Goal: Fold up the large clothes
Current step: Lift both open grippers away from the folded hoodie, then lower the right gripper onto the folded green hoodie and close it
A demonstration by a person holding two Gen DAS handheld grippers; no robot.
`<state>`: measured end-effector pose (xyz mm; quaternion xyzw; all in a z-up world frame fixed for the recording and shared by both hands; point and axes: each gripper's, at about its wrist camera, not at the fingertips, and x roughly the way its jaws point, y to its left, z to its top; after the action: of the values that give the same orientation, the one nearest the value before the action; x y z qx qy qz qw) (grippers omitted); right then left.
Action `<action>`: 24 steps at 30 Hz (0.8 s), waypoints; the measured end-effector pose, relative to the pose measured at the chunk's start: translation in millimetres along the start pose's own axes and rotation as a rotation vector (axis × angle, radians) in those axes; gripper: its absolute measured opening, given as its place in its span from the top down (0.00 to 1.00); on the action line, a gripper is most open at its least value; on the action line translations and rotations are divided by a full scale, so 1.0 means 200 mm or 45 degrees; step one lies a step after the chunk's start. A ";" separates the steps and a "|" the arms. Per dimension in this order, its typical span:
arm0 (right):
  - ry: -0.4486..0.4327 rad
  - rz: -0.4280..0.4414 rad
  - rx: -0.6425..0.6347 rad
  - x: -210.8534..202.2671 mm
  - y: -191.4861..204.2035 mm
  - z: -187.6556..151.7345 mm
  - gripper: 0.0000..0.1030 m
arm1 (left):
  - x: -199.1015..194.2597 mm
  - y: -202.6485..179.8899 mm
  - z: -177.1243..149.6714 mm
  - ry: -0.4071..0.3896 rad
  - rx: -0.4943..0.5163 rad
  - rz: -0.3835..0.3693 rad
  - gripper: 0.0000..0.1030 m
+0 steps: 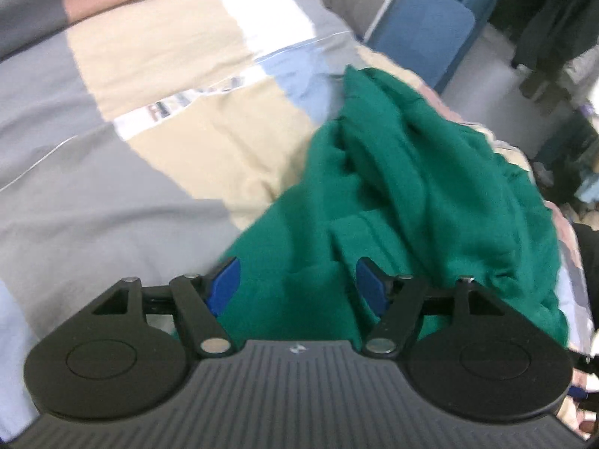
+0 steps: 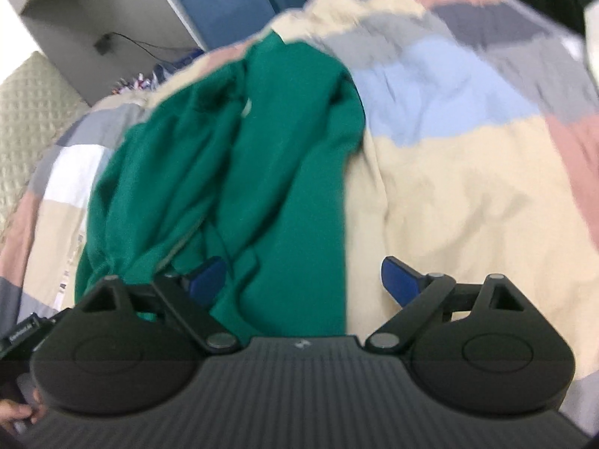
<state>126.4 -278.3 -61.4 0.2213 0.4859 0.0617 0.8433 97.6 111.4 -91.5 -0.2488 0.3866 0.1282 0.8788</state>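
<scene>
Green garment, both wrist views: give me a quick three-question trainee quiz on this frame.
1. True or false: the green garment lies flat and neatly folded.
2. What does the garment rest on?
A. a bare wooden table
B. a patchwork quilt
C. a tiled floor
3. Fill in: the jaws of the right gripper stand ____.

Key
1. False: it is bunched and creased.
2. B: the patchwork quilt with beige, grey, blue and pink panels lies under it.
3. Open: the blue pads sit wide apart, with cloth and quilt below them. The left gripper is open too, over green cloth.
</scene>
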 end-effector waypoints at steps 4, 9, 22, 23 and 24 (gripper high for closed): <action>0.118 0.058 0.153 0.10 -0.07 -0.03 0.10 | 0.02 0.07 0.02 0.009 -0.058 -0.012 0.25; 0.129 0.096 0.096 0.09 -0.02 -0.04 0.08 | 0.04 0.17 0.05 0.043 -0.155 -0.016 0.23; 0.106 0.257 0.102 -0.06 -0.02 -0.04 0.08 | 0.08 0.30 0.10 0.127 -0.252 -0.080 0.18; 0.116 0.282 0.093 -0.06 -0.02 -0.04 0.08 | 0.09 0.29 0.09 0.141 -0.242 -0.100 0.18; 0.124 0.313 0.085 -0.06 -0.01 -0.05 0.08 | 0.09 0.28 0.08 0.145 -0.239 -0.122 0.18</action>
<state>111.6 -280.8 -56.4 0.3039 0.4972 0.1590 0.7969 96.8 167.9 -114.2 -0.3551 0.4099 0.1074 0.8333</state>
